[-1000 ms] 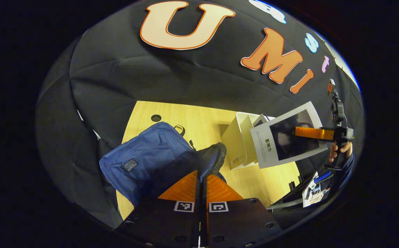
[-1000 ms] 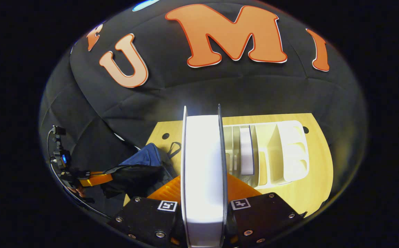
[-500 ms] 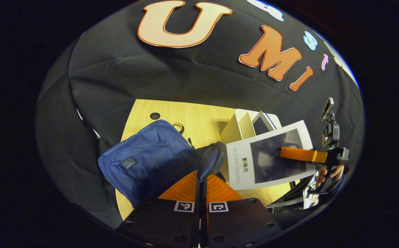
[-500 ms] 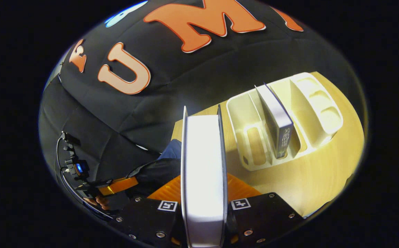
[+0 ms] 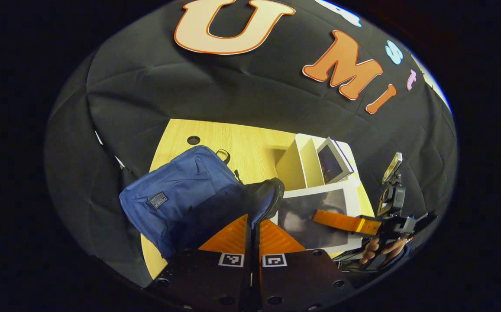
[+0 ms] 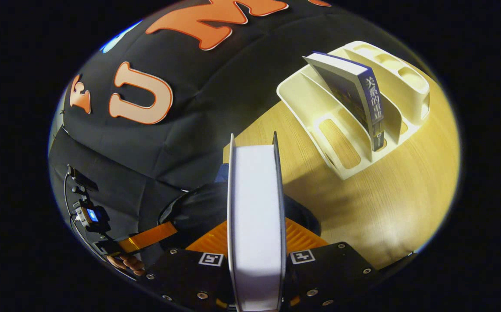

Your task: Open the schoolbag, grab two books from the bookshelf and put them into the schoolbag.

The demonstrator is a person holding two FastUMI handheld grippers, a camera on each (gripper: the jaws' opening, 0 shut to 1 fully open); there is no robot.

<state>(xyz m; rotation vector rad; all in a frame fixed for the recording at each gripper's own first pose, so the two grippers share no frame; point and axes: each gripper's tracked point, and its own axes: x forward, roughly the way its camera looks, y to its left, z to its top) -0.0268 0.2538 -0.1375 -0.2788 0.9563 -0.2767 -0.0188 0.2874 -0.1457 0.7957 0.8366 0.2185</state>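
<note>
The blue schoolbag [image 5: 181, 195] lay on the wooden table [image 5: 250, 149], toward its left side in the left gripper view, with its dark rim lifted at the near edge. The left gripper [image 5: 253, 227] had its two orange fingers pressed together on that rim, pinching the zippered lip [image 5: 269, 201] and holding it up. In the right gripper view the same bag showed as a dark open mouth [image 6: 198, 208] just behind the book.

The right gripper [image 6: 255, 242] was clamped on a white book [image 6: 255, 208], page edges toward its camera, one orange finger against each cover. From the left gripper view this book [image 5: 315, 216] was seen cover-on, a white border round a dark picture, held nearly level just beside the bag's raised lip, with the orange finger [image 5: 345, 222] of the right gripper lying across the cover and a hand [image 5: 382, 250] wrapped round the handle below it.

Behind, the white bookshelf [image 6: 341, 130] stood on the table toward the far right, well apart from the bag. A second book [image 6: 356, 97] with a dark blue spine leaned in one of its slots, tilted against a divider. The left gripper view showed the same shelf [image 5: 302, 162] with that book [image 5: 334, 160] tipped in it.

At the lower left of the right gripper view the left gripper's orange finger [image 6: 148, 237] reached to the bag's rim, with fingers of the hand [image 6: 124, 262] holding it visible below.
</note>
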